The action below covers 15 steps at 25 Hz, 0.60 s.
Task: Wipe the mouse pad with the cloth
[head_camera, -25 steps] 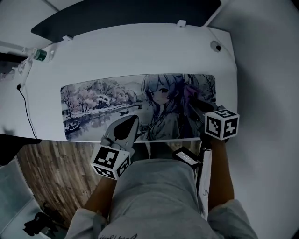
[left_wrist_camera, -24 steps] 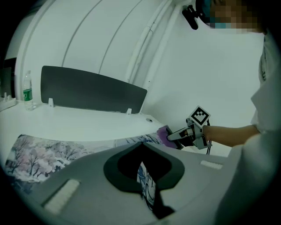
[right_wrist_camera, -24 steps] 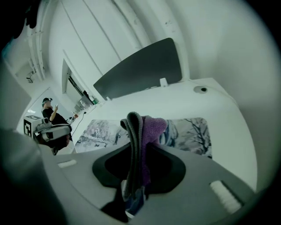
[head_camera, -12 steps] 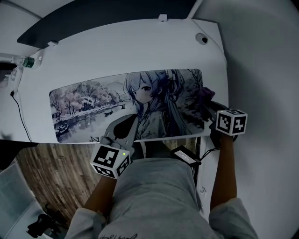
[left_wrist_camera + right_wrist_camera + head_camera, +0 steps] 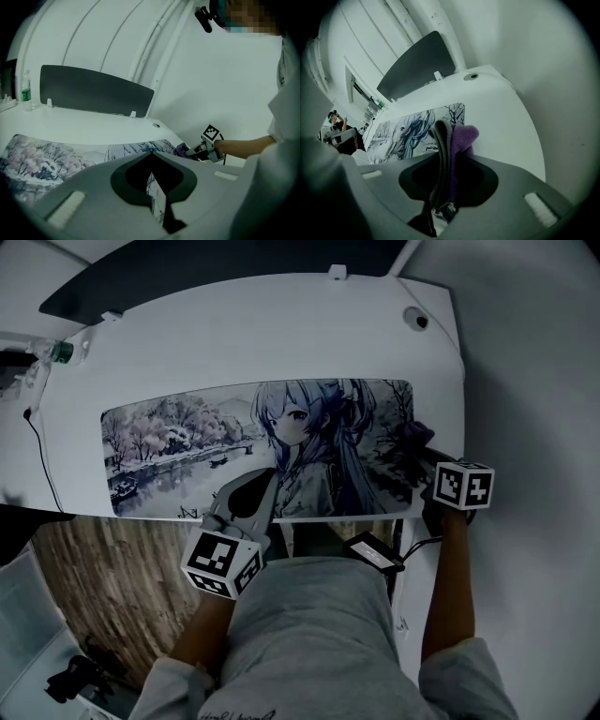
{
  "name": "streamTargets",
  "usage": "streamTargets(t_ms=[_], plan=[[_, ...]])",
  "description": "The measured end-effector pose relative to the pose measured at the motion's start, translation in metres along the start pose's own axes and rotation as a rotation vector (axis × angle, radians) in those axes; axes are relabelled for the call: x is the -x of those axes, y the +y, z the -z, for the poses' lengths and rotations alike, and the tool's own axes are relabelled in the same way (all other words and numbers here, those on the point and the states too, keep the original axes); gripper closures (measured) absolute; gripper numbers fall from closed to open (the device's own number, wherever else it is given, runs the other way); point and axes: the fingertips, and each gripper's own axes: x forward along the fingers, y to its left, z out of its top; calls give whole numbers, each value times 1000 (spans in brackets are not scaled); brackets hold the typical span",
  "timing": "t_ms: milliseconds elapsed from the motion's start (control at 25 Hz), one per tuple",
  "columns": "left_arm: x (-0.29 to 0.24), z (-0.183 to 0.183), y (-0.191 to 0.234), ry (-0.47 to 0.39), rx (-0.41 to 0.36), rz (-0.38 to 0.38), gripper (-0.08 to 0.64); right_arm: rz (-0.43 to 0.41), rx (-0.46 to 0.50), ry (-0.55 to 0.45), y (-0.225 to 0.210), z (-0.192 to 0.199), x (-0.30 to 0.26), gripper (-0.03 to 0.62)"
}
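Mouse pad [image 5: 187, 442]: long printed mat lying flat across the white desk [image 5: 281, 334], near edge at the desk's front.

Head view: left gripper [image 5: 262, 486] sits over the pad's near edge, about mid-length. Right gripper [image 5: 422, 454] is at the pad's right end with a purple cloth [image 5: 410, 435] at its tip, over the pad's right-hand corner. A bottle [image 5: 58, 352] stands at the far left, well apart from the work. Judgement: the left is placed to pin the pad so it does not slide while the right drags the cloth; I cannot confirm it is pressing down.

Left gripper view: jaws brought together at the tips with nothing between them; the pad's print [image 5: 42, 159] shows through the gap behind the tips. A dark panel [image 5: 93, 91] stands along the desk's back edge.

Right gripper view: jaws clamped on the folded cloth [image 5: 452, 140], its purple and grey layers standing up out of the grip. The fold gives a soft leading edge for wiping. The pad [image 5: 408, 131] stretches away to the left, so most of it looks unwiped.
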Motion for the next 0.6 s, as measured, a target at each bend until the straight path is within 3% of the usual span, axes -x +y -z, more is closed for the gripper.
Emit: streamTargets(t_ms=[200,600], plan=[[7,8,9,1,8,-20,546,5,-21,15,-1,4,-5,495],[23,6,35,-9,6,19,546,67,-28,26,18,3,-15,497]])
